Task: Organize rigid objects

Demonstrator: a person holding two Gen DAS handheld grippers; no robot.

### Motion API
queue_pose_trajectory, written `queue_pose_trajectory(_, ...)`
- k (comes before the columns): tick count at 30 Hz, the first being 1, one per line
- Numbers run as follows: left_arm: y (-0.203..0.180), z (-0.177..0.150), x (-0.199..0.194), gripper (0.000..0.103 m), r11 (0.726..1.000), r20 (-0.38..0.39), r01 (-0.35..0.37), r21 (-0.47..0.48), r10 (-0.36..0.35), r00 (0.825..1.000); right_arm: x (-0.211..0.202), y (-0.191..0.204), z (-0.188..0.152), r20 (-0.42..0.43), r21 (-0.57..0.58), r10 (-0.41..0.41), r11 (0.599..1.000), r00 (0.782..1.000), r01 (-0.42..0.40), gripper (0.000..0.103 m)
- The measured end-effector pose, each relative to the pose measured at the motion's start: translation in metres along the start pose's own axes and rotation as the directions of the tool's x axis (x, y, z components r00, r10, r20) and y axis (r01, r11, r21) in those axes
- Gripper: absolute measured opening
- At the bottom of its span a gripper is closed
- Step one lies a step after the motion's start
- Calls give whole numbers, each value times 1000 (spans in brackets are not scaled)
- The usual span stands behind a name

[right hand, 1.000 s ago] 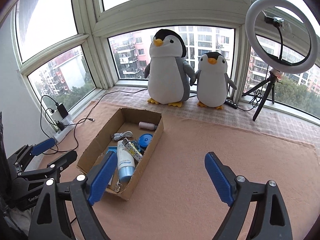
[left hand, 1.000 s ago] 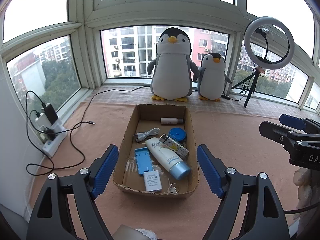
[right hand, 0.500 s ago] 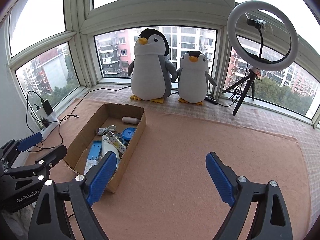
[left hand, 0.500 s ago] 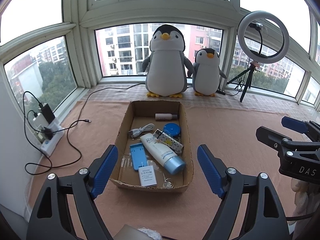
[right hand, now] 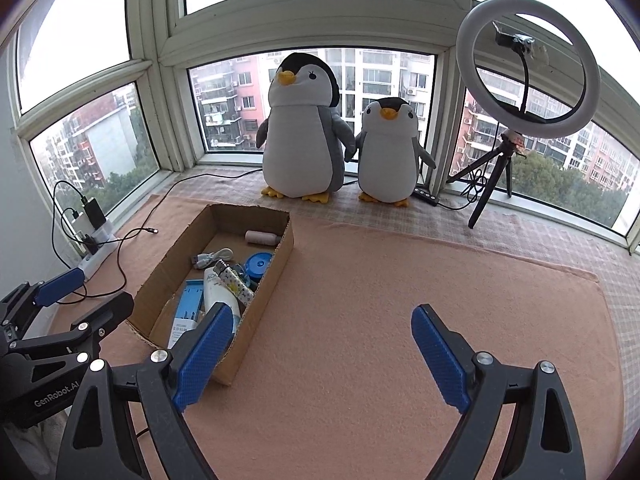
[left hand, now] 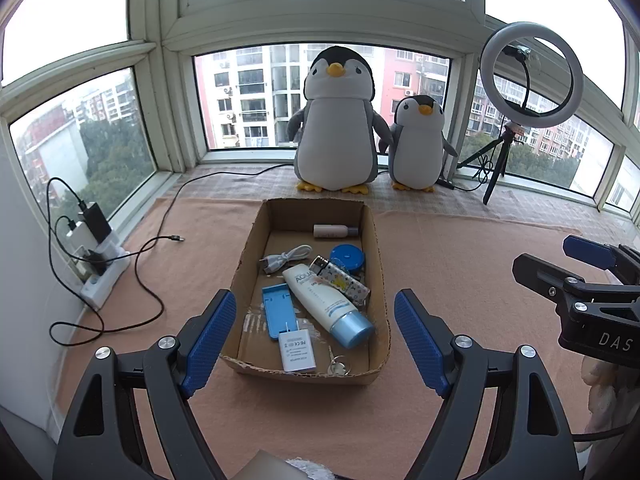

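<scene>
An open cardboard box lies on the pink mat. It holds a white tube with a blue cap, a blue phone stand, a white adapter, a coiled white cable, a blue round tin, a patterned lighter, a small bottle and a key ring. My left gripper hovers open above the box's near end, holding nothing. My right gripper is open and empty over bare mat, just right of the box.
Two plush penguins stand on the window ledge behind the box. A ring light on a tripod is at the back right. A power strip with chargers and trailing black cables lies along the left wall.
The right wrist view has swung slightly rightward, so the box now sits further left in it. Both grippers stay equally wide. Nothing in the box has moved.
</scene>
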State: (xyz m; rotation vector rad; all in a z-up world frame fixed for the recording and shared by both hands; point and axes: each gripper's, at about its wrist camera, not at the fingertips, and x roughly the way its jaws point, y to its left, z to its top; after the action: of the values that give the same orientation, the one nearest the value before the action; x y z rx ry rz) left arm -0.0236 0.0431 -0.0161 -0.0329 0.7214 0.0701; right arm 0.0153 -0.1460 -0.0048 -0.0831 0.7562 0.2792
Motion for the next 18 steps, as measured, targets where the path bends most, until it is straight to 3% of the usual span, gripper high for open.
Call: queue_pose_trajectory(18, -1, 0, 1, 82, 1000, -2, 2, 1, -2, 1000, 3, 3, -2, -13, 3, 1, 1000, 1000, -1, 88)
